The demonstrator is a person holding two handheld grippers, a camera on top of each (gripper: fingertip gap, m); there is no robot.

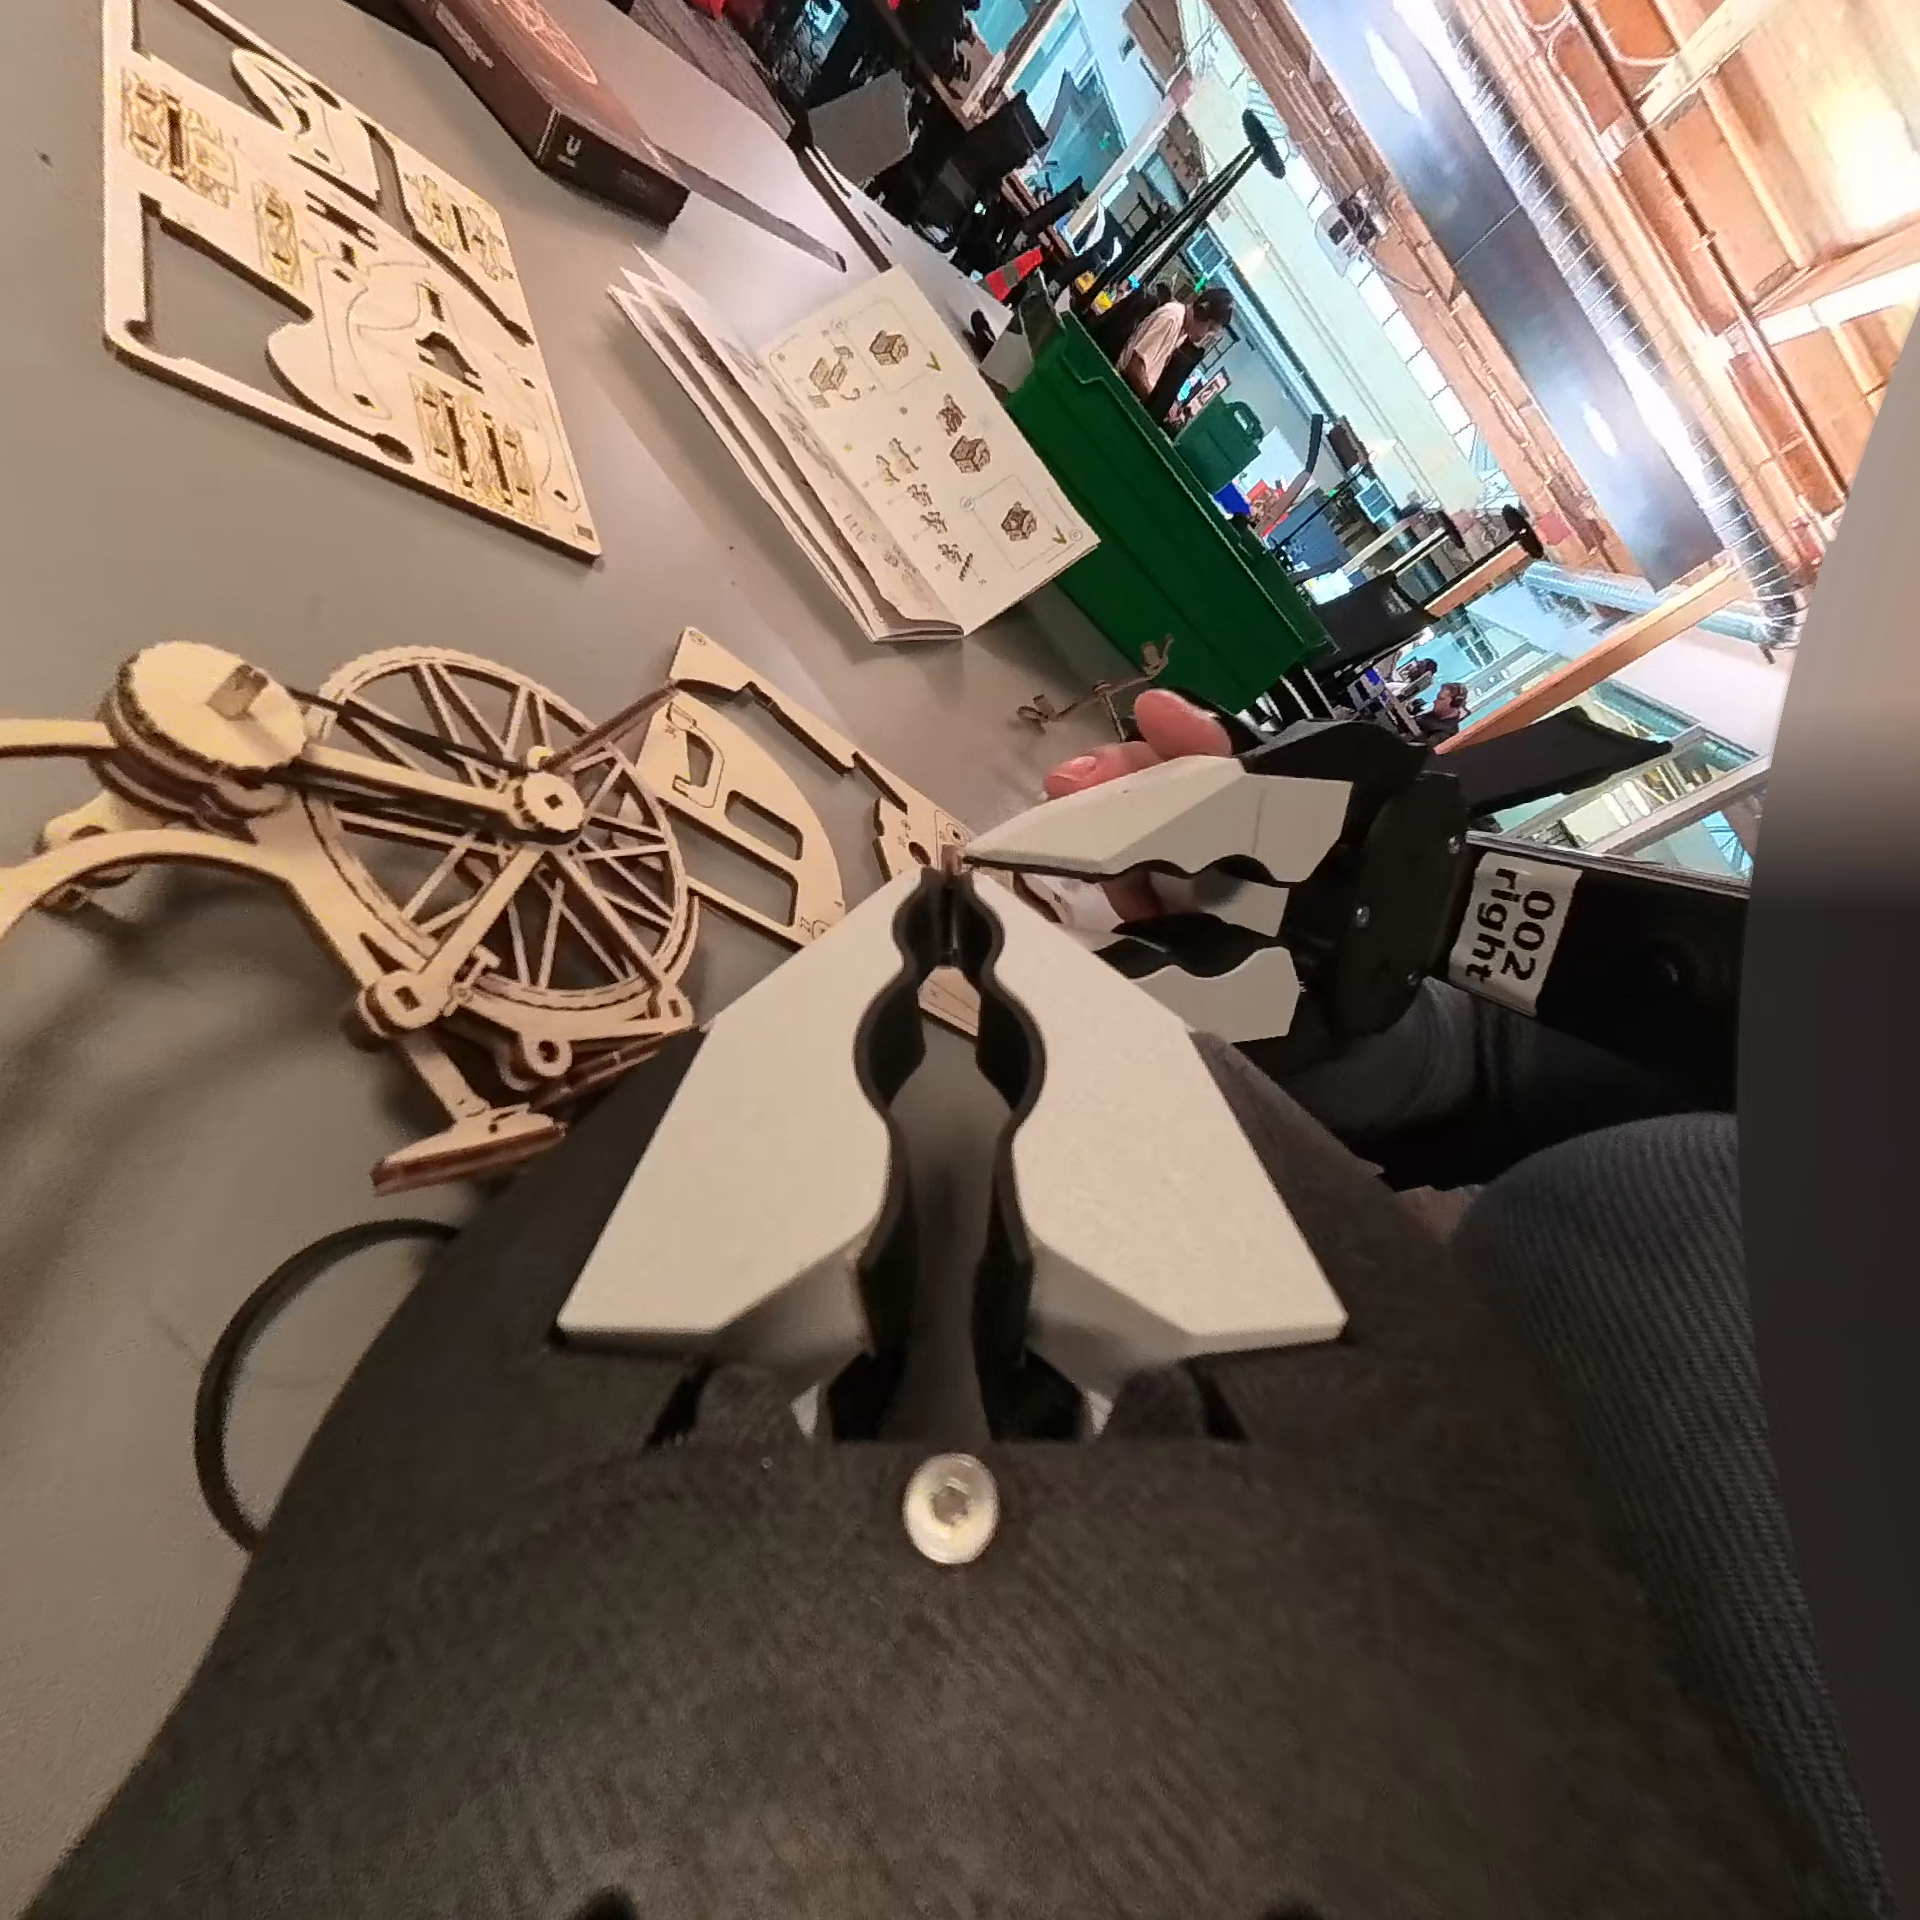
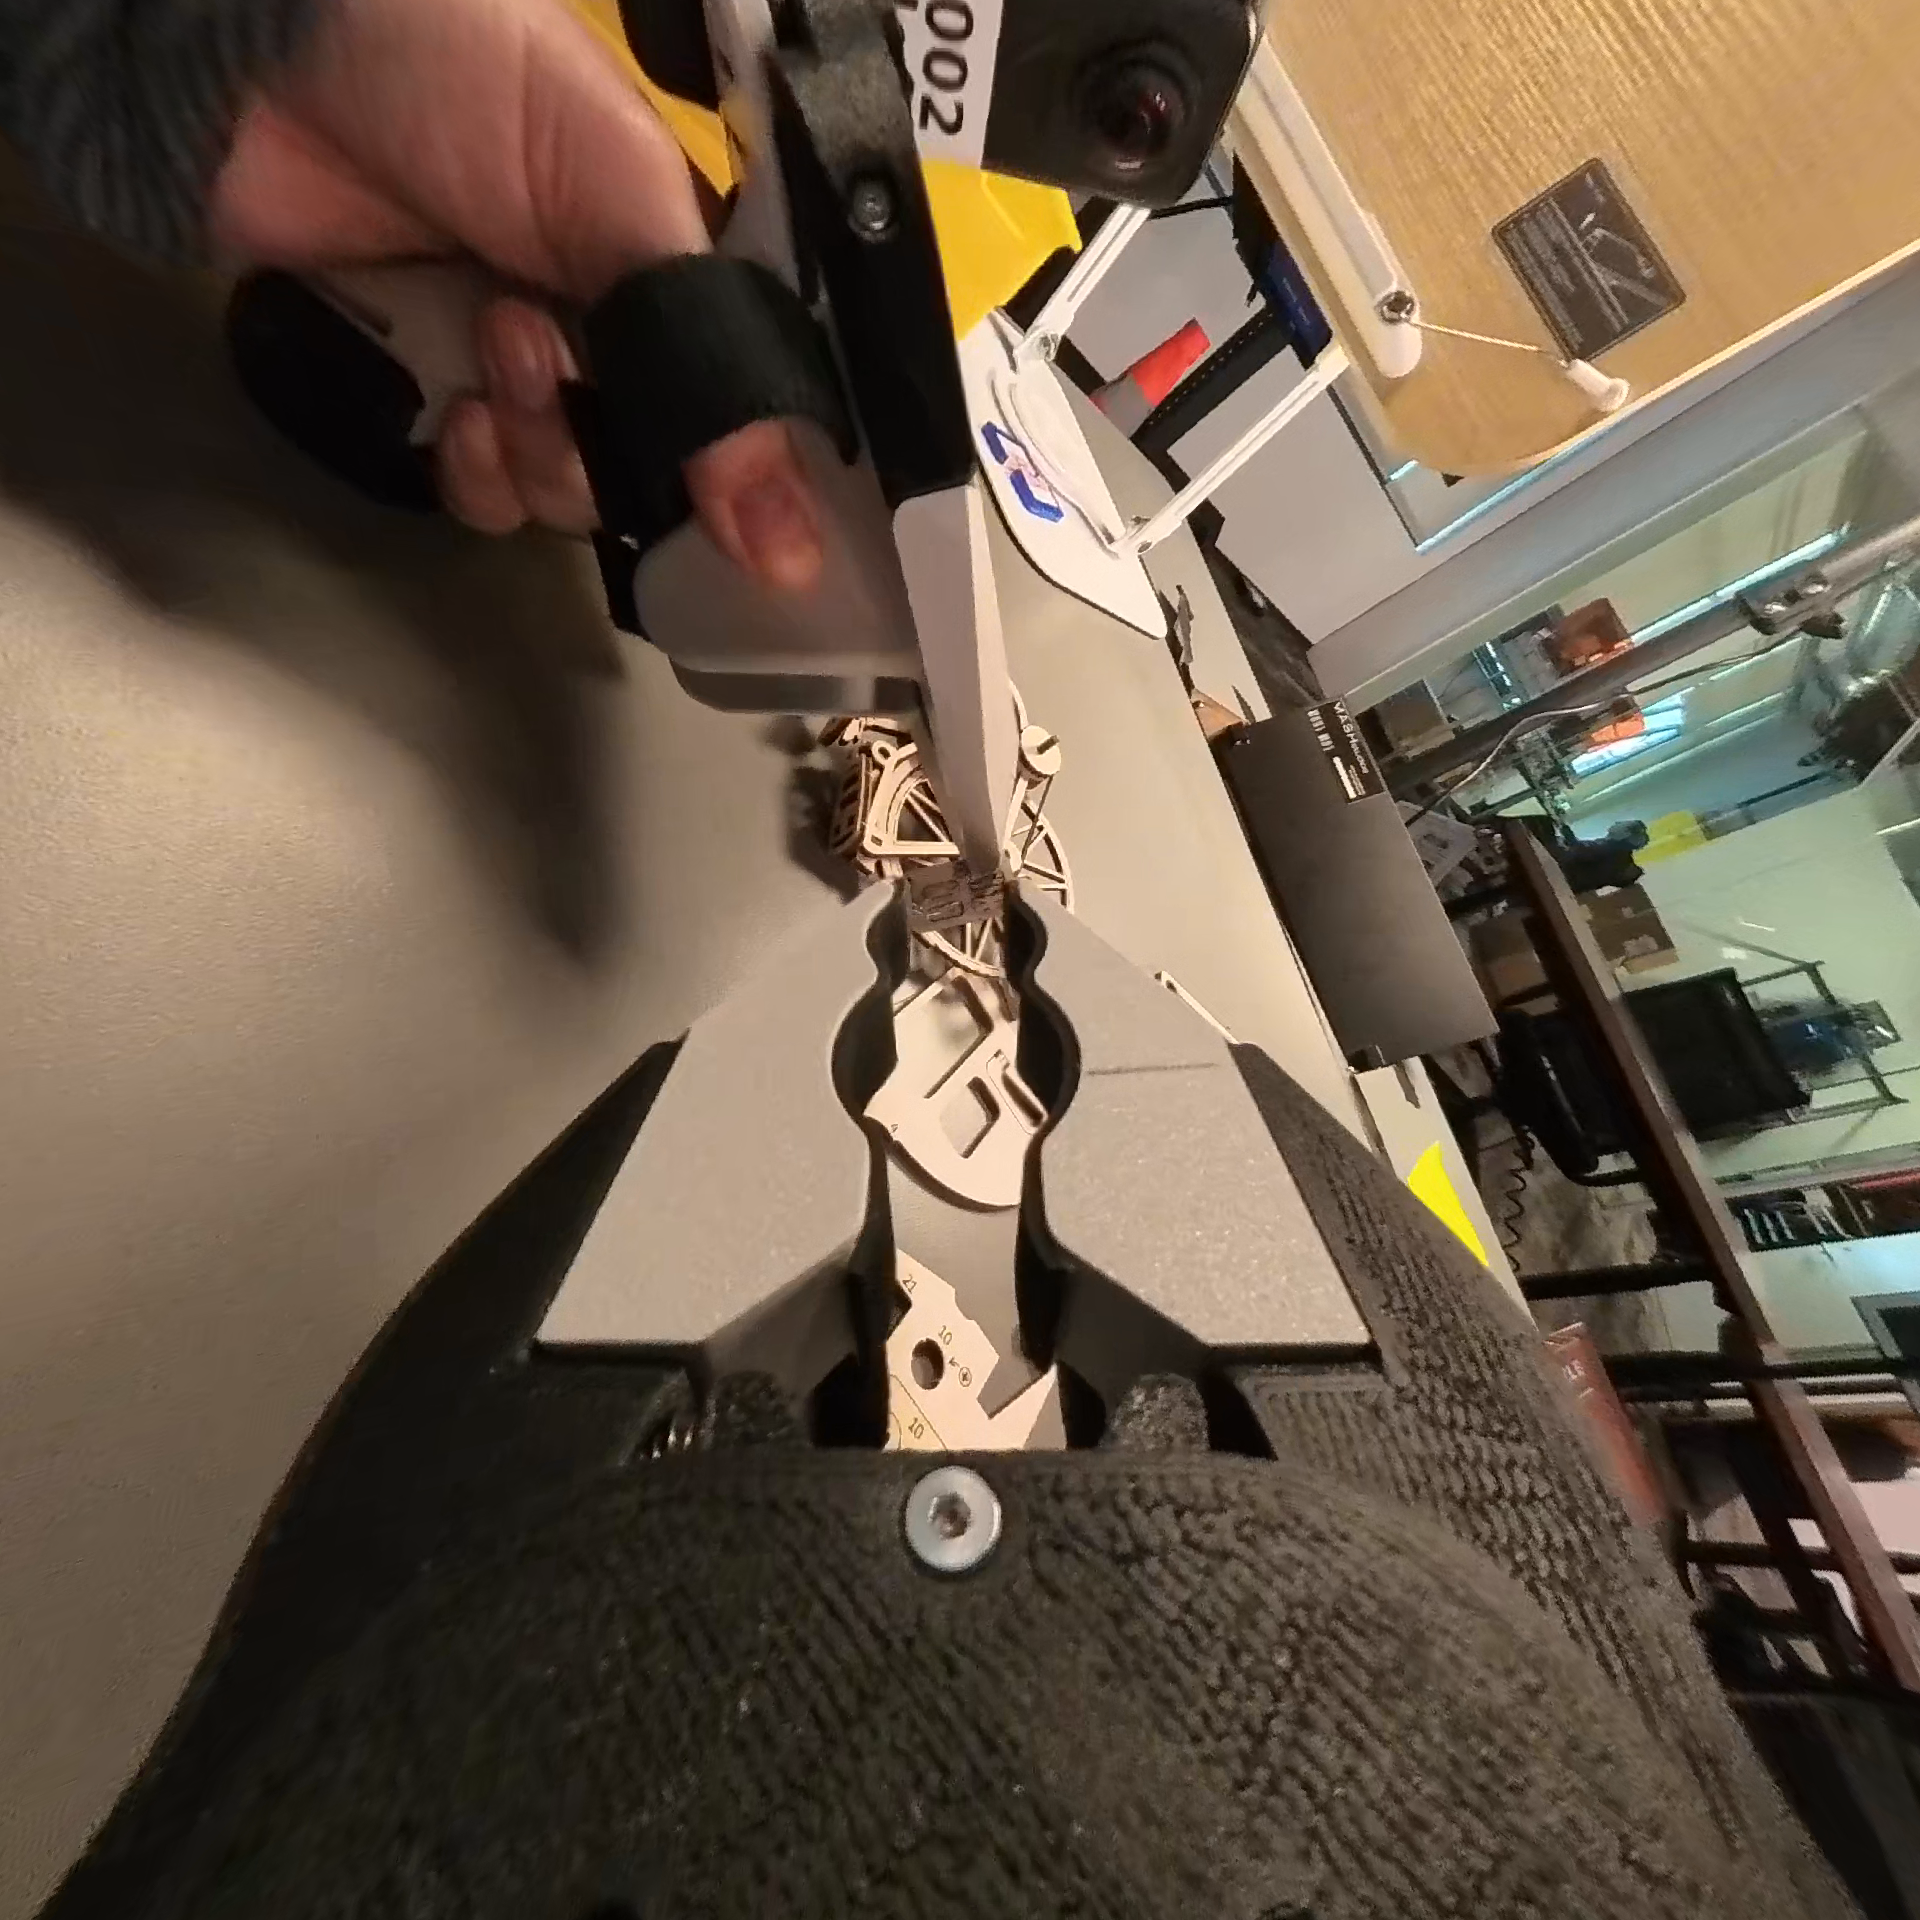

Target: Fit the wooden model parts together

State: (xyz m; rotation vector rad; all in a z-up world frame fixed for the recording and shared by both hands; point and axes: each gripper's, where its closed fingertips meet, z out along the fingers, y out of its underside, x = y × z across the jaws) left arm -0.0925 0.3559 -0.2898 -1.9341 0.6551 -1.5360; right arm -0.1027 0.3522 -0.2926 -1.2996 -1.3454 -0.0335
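Grey tabletop (image 1: 260,582) carries the wheeled wooden model (image 1: 447,862) while both grippers, left (image 1: 948,883) and right (image 2: 961,914), pinch one tiny wooden piece (image 2: 961,896) between near-closed jaws above it; opposing pulls could snap or drop it.

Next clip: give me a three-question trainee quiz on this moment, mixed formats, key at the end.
1. True or false: the left gripper is shut on a small wooden part.
2. Multiple choice: the wheel assembly is A) lying on the table, B) held by the right gripper, C) inside the green bin.
3. Fill in: the open booklet lies between the punched sheet and the ____ bin.

Key: 1 true; 2 A; 3 green.
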